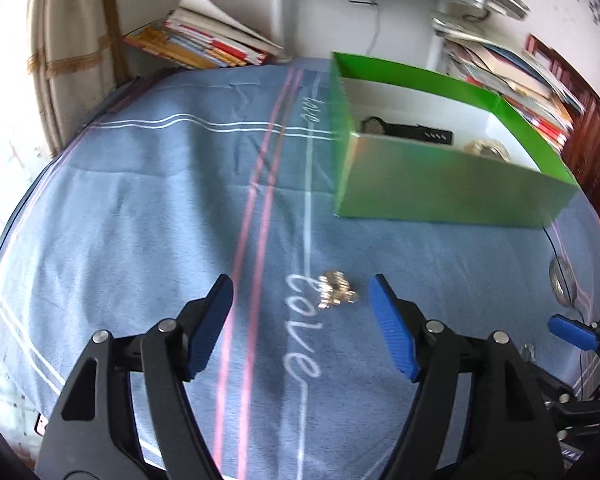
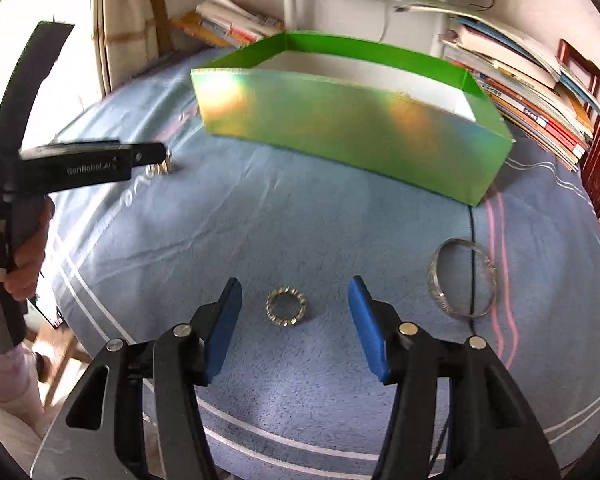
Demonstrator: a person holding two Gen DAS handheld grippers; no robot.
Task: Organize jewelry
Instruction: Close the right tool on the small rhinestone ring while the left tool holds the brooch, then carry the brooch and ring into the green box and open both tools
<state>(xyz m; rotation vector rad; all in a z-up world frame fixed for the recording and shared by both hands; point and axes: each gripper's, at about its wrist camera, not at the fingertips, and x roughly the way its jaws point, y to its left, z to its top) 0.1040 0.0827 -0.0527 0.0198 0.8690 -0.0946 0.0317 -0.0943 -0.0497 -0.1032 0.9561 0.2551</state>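
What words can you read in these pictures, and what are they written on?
"love": stitched in white on the blue cloth, near the left gripper.
"love": again, smaller, beside the green box.
"GenRobot.AI": printed on the left gripper's side.
Book spines: too blurred to read.

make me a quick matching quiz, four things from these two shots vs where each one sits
Things:
1. black watch
2. gold jewelry cluster
3. small toothed ring
4. silver bangle

Places:
A. on the blue cloth, right of the right claw
B. inside the green box
C. ahead of the open left claw, by the word "love"
D. between the right claw's open fingers

Pairs: 1-B, 2-C, 3-D, 4-A
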